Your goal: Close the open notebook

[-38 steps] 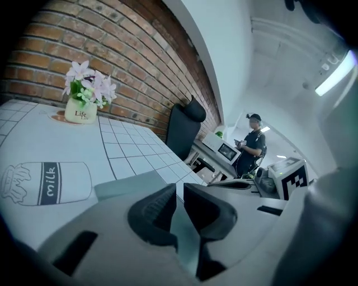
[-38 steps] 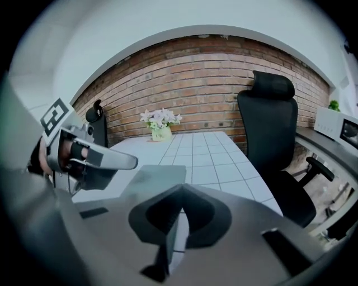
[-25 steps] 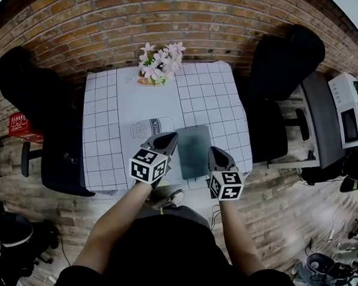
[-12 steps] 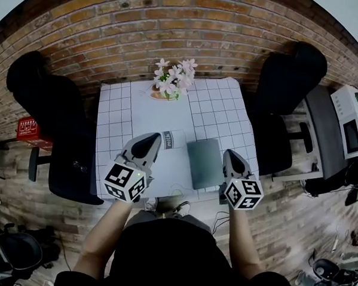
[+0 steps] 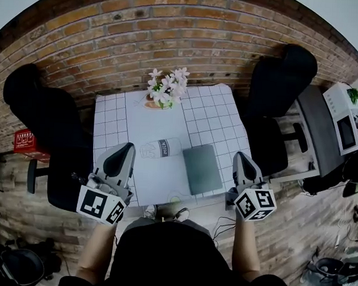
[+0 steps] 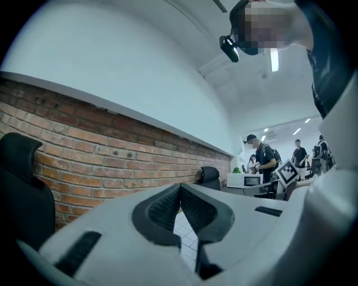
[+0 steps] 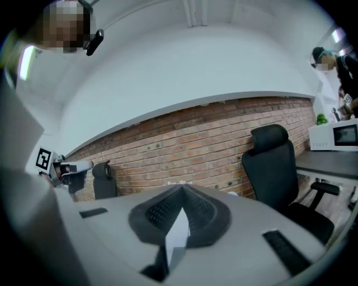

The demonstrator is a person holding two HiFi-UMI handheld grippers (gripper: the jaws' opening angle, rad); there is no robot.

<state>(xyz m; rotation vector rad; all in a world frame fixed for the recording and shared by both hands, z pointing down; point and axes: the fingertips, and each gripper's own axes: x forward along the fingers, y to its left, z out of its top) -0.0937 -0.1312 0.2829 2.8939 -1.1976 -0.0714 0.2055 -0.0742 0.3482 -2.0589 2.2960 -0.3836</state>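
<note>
While you look down in the head view, the closed grey-green hardcover notebook [image 5: 201, 168] lies flat on the white grid-patterned counter [image 5: 108, 124], between your left tool [image 5: 127, 148] and right tool [image 5: 240, 156]. Left gripper view: your jaws meet, holding nothing. Right gripper view: jaws likewise together, empty.

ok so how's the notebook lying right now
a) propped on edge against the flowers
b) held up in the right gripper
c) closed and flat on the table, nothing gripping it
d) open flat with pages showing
c: the notebook lies flat on the table with its dark cover up and no pages showing. The left gripper and right gripper are both off it, jaws together and empty.
</note>
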